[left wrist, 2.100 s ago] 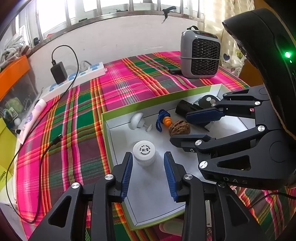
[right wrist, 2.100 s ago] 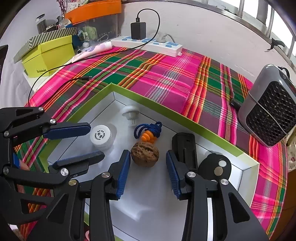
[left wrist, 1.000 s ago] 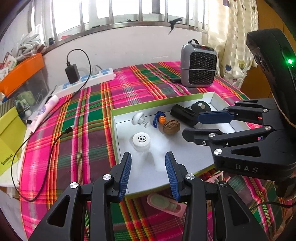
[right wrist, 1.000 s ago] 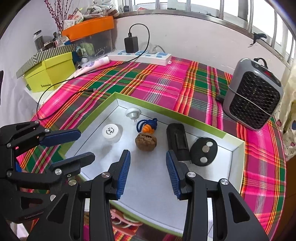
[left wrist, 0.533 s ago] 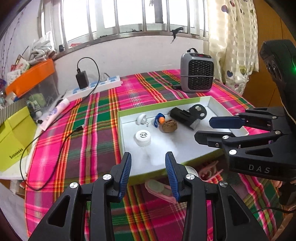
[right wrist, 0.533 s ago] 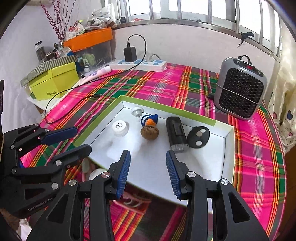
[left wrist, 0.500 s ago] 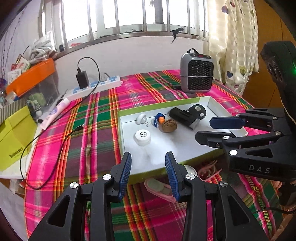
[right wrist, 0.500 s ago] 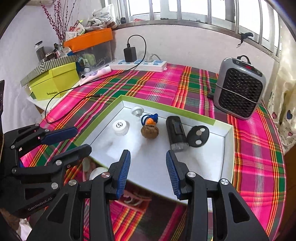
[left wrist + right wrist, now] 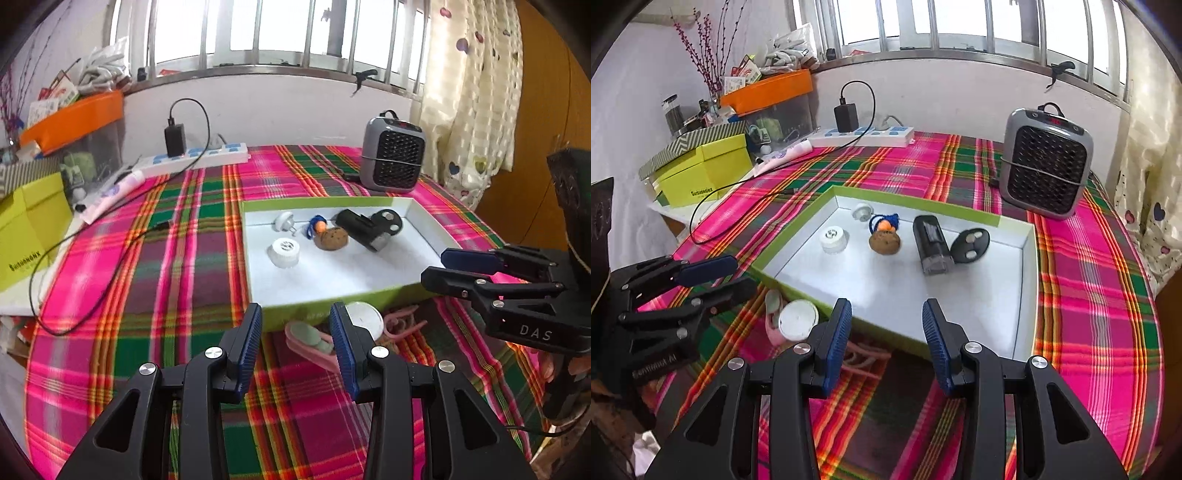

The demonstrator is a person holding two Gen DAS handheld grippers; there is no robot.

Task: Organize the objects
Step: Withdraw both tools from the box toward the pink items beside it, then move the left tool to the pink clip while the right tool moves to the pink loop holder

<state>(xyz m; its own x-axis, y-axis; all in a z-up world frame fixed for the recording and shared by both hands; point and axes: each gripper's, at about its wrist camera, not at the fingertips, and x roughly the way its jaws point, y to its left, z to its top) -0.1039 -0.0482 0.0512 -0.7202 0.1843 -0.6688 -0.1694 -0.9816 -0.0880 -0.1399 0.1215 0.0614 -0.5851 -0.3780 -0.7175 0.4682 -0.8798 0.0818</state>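
A green-rimmed white tray (image 9: 351, 293) (image 9: 1028, 295) lies on the plaid cloth. In it are a white jar (image 9: 283, 252) (image 9: 833, 239), a walnut (image 9: 333, 239) (image 9: 884, 242), a blue-orange charm (image 9: 317, 225) (image 9: 884, 223), a white knob (image 9: 283, 220), a black box (image 9: 360, 229) (image 9: 931, 243) and a black key fob (image 9: 971, 242). In front of the tray lie a pink clip (image 9: 308, 341), a white lid (image 9: 365, 317) (image 9: 798, 319) and a pink cord (image 9: 400, 321) (image 9: 862, 354). My left gripper (image 9: 295, 334) is open and empty above the pink clip. My right gripper (image 9: 886, 334) is open and empty over the tray's near edge.
A grey heater (image 9: 393, 160) (image 9: 1047, 166) stands behind the tray. A power strip with a charger (image 9: 195, 157) (image 9: 864, 134) lies at the wall, its black cable (image 9: 96, 254) trailing over the cloth. A yellow box (image 9: 701, 173) and an orange bin (image 9: 768, 92) stand at the left.
Both grippers have pulled back and up from inside the tray, away from the jar and the walnut. The clip, lid and cord in front of the tray have come into view.
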